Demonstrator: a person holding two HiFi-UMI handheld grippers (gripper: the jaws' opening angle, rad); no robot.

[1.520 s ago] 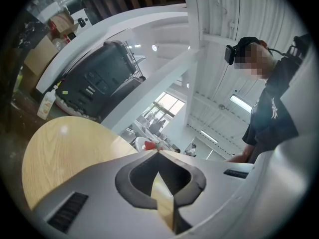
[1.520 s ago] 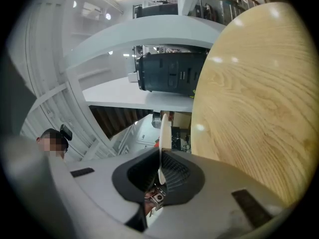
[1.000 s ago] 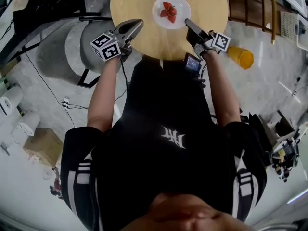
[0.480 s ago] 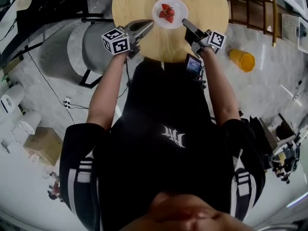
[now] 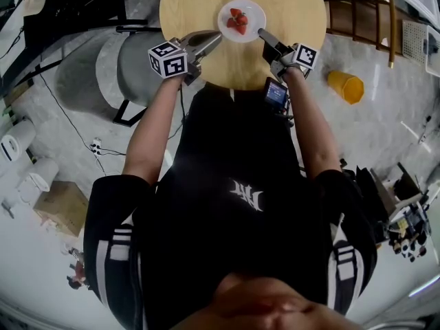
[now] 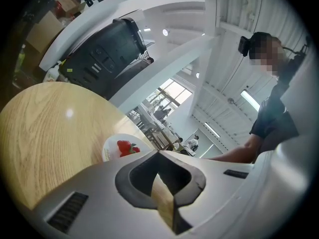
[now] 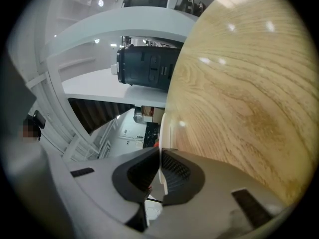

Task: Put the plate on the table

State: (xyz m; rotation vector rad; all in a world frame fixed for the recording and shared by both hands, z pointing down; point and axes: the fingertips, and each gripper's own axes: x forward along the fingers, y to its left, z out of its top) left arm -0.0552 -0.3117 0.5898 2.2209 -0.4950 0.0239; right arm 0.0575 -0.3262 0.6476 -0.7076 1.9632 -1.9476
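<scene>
A small white plate with red strawberries is over the near half of the round wooden table. My right gripper is shut on its near right rim. In the right gripper view the plate's thin white edge runs between the jaws of my right gripper, beside the table top. Whether the plate rests on the wood I cannot tell. My left gripper is shut and empty, just left of the plate. From my left gripper the plate lies just ahead.
A grey chair stands left of the table and a wooden rack to its right. An orange cup lies on the floor at the right. A cardboard box and paper rolls sit on the floor at far left.
My left gripper has moved right and forward, closer to the plate. The right gripper has shifted slightly left with the plate in its jaws.
</scene>
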